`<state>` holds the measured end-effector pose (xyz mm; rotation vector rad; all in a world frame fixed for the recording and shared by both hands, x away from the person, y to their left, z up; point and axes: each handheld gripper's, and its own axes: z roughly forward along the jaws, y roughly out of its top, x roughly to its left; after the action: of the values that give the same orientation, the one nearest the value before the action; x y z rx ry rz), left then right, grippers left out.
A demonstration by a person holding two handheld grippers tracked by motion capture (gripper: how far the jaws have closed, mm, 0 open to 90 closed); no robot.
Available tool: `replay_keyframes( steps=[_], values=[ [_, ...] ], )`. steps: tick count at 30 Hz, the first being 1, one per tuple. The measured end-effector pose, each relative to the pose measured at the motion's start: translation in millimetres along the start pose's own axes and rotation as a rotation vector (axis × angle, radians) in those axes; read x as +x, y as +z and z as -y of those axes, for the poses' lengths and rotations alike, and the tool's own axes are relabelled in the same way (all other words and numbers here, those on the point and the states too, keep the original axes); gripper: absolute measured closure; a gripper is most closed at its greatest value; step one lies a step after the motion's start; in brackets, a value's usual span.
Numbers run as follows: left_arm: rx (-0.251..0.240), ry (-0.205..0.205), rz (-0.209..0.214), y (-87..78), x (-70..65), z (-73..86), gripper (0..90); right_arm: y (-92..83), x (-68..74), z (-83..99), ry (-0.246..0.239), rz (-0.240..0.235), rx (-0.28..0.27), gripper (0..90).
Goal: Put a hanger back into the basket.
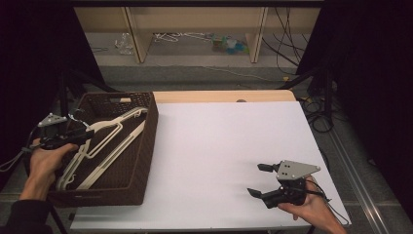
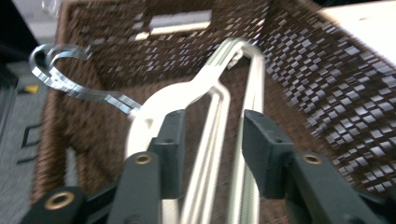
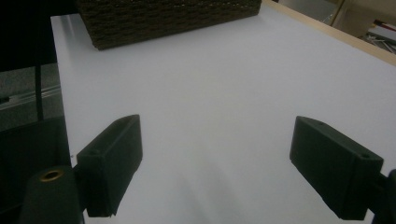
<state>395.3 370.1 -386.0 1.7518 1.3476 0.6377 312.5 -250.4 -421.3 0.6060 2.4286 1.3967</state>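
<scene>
Two white plastic hangers, possibly more, lie stacked in the brown wicker basket at the left of the white table. Their metal hooks point toward the basket's far left corner, and their arms run diagonally across its floor.

The left gripper hangs over the basket's left wall with its jaws parted. In the left gripper view the hangers' thin bars pass between the two pads, but neither pad presses on them, so nothing is held. The right gripper rests low over the bare table at the near right, jaws spread wide and empty, well apart from the basket.

Handling, in my judgement: the hangers look light and rigid, with smooth, probably slippery plastic. The bars are slender and lie close together, so a pinch could take two at once or slide along the bar. The broader flat neck just below the hook appears the soundest place to grip.

Obstructions: the basket's woven walls stand high around the hangers and limit a level approach, so entry from above seems necessary. The hooks may catch on the weave or on each other when lifted. Beyond the table stand wooden shelf legs with loose cables on the floor, clear of the work.
</scene>
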Motion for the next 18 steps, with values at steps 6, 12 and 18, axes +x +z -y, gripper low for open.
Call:
replay_keyframes(
  steps=[6,12,18],
  values=[
    [-0.056,0.059,0.105,-7.4,-43.6,-3.9,43.8,1.0,1.1,0.3,0.000,0.024,-0.026,18.0],
    [-0.132,0.110,0.191,-14.4,-90.4,-5.6,37.5,-2.0,1.5,-0.1,0.007,0.064,-0.033,18.0],
    [-0.159,0.169,0.256,-17.3,-125.3,-1.4,33.3,-4.8,1.3,1.1,0.040,0.101,-0.040,18.0]
  ],
)
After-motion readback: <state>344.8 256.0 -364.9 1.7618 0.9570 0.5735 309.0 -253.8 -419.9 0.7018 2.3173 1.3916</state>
